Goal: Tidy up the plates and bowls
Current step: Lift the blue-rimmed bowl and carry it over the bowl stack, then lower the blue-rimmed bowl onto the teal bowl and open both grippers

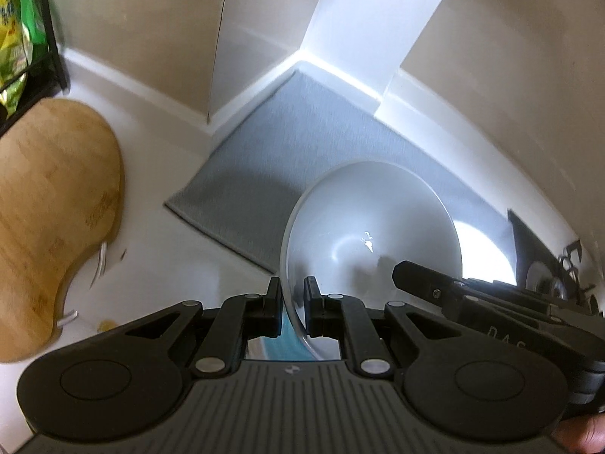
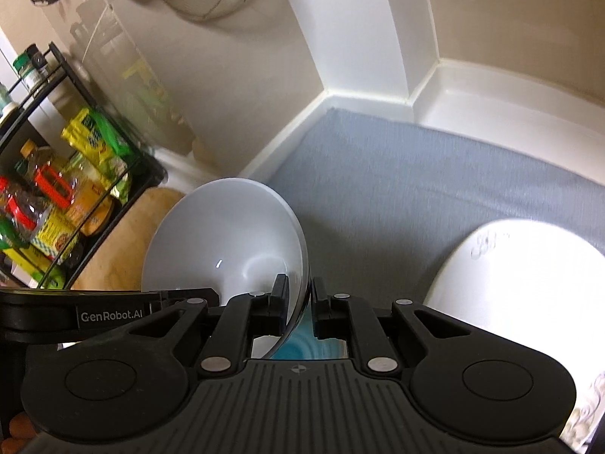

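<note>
Both tools pinch opposite rims of one white bowl (image 1: pixel 363 223): left tool (image 1: pixel 293 299), right tool (image 2: pixel 300 295). It hangs above the grey mat (image 2: pixel 416 174), beside a white plate (image 2: pixel 522 276). Uneven pulling could let it slip.

White counter (image 1: pixel 159 265) — on it a grey mat (image 1: pixel 287 159), wooden board (image 1: pixel 53 204), white plate (image 2: pixel 522 283).

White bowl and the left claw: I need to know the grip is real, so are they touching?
Touching. The left wrist view shows the left claw shut on the white bowl, its rim pinched between the two fingers with no gap showing.
</note>
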Demonstrator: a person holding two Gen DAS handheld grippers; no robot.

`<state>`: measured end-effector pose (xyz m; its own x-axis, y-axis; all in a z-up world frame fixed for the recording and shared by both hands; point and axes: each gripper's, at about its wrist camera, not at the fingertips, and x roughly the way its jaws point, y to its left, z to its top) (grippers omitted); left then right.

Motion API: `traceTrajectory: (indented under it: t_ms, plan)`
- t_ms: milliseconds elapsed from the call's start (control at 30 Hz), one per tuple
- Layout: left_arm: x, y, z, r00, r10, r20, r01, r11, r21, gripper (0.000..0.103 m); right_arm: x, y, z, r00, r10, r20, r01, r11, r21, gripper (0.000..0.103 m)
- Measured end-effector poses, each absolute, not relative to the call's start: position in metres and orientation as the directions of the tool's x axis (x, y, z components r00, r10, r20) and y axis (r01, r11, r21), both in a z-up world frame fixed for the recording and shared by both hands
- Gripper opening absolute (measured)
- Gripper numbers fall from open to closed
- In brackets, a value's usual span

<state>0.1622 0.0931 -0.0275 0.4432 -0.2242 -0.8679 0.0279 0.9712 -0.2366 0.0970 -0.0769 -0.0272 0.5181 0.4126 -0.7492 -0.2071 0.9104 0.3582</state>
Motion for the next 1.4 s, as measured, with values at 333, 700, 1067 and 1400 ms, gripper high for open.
traceTrajectory:
  t_ms: [333, 700, 1067, 1400]
  plan:
    - [0.149, 0.094, -0.047, 0.382, -0.234, -0.894, 0.035, 0.97, -0.239, 0.012, 0.083, -0.076, -0.046, 0.467, 0.402, -0.788, -0.184, 0.916, 0.358, 0.013]
    - [0.15, 0.091, -0.056, 0.356, -0.249, -0.901, 0.04, 0.967, -0.252, 0.012, 0.081, -0.08, -0.053, 0.455, 0.393, -0.799, -0.17, 0.919, 0.355, 0.013]
    - [0.156, 0.106, -0.051, 0.339, -0.296, -0.893, -0.001, 0.949, -0.315, 0.013, 0.087, -0.082, -0.054, 0.433, 0.409, -0.803, -0.164, 0.912, 0.376, 0.016]
    - [0.155, 0.109, -0.044, 0.339, -0.314, -0.887, -0.003, 0.942, -0.335, 0.016, 0.092, -0.081, -0.051, 0.387, 0.42, -0.821, -0.159, 0.907, 0.39, 0.022]
